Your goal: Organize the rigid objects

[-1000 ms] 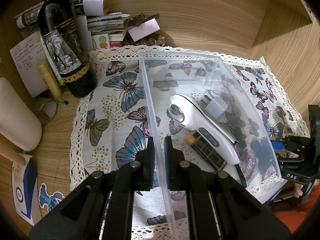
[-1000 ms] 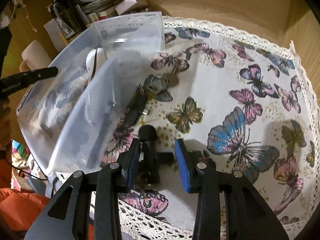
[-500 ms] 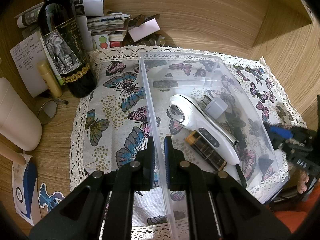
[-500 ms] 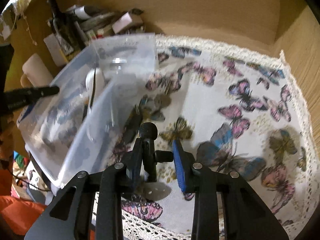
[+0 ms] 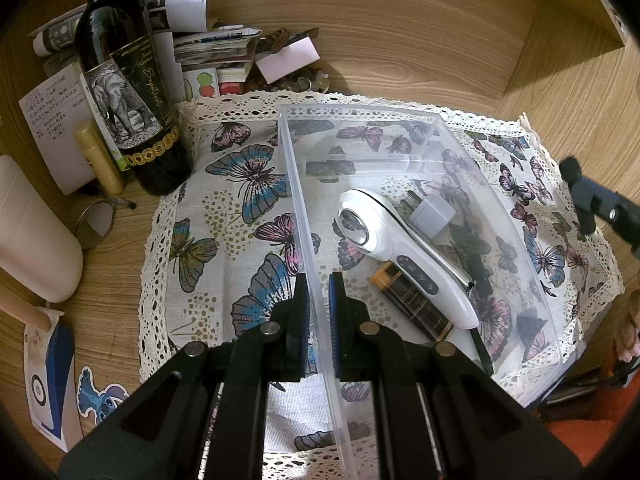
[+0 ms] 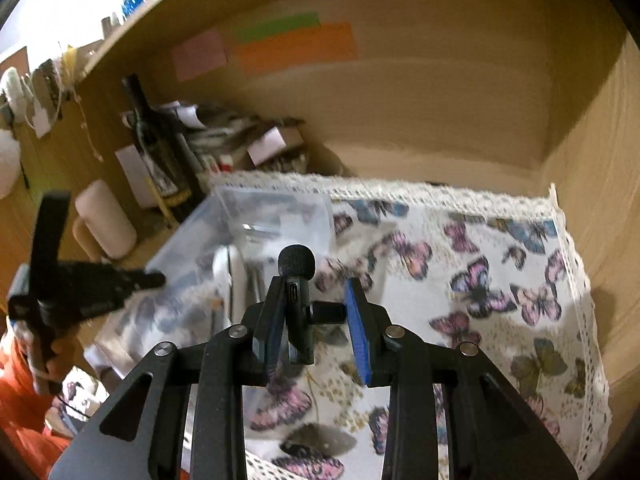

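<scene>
A clear plastic bin [image 5: 460, 152] stands on the butterfly cloth [image 5: 240, 208]. My left gripper [image 5: 318, 296] is shut on the bin's left wall. Inside lie a white handheld device [image 5: 396, 244], a grey plug adapter [image 5: 430, 214] and a brown battery [image 5: 412, 304]. My right gripper [image 6: 314, 316] is shut on a small black clip microphone [image 6: 297, 280] with a foam tip, held in the air above the cloth beside the bin [image 6: 276, 216]. The microphone also shows at the right edge of the left wrist view [image 5: 576, 176].
A dark wine bottle [image 5: 128, 80] stands at the cloth's back left, with a lip balm tube [image 5: 100, 160], papers [image 5: 212, 44] and a white cylinder [image 5: 32, 232] around it. Wooden walls close in the back and right. A small round mirror [image 5: 96, 224] lies left of the cloth.
My right gripper closed on the black microphone and lifted it off the cloth, rising well above it. My left gripper kept its hold on the bin wall.
</scene>
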